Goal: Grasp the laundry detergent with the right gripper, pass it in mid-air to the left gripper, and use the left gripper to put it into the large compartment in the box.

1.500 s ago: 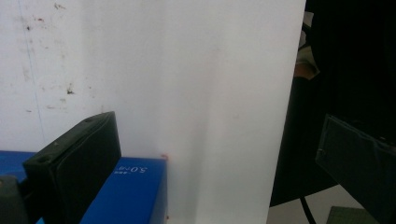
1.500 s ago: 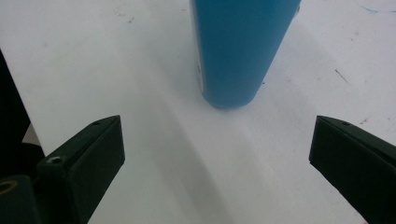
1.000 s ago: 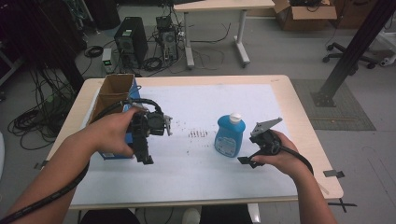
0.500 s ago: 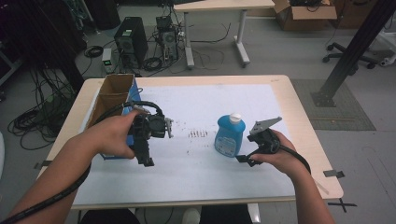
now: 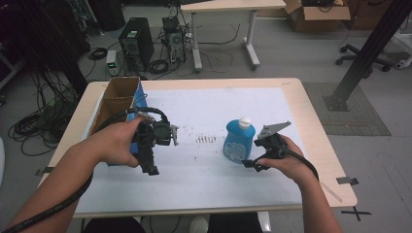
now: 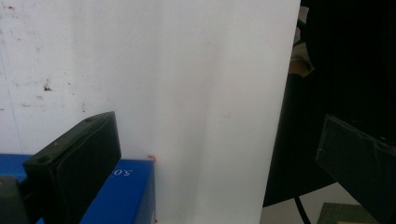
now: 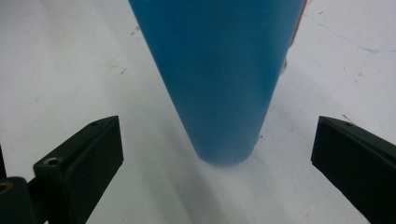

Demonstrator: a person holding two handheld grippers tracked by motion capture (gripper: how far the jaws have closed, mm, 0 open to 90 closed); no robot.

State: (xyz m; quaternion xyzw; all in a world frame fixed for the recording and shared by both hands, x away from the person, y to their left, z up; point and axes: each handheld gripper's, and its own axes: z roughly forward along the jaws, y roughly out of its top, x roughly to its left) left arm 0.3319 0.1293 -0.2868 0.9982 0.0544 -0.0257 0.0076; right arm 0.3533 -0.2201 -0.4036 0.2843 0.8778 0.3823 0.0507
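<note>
Toward the table's (image 5: 311,104) right edge stands the blue bottle (image 5: 238,141), framed by my right gripper (image 7: 217,154), jaws wide, not touching. Left gripper (image 6: 210,154) idles wide near the blue box (image 6: 123,193). Risk: closing off-centre tips the bottle.

Items recorded on the table (image 5: 311,102), which was one in number, with one white sheet (image 5: 218,107) laid over it:

- Blue bottle (image 5: 238,141) with white cap: one.
- Hand-held grippers: two, being the left gripper (image 5: 151,160) and the right gripper (image 5: 252,164), each with two black jaws.
- Open cardboard box (image 5: 116,99) at the left edge: one, with two compartments.
- Blue box (image 6: 126,196) beside it: one.

Counted on the floor beyond: computer towers (image 5: 137,44), two; desk (image 5: 228,7), one; further cardboard box (image 5: 316,9), one.
</note>
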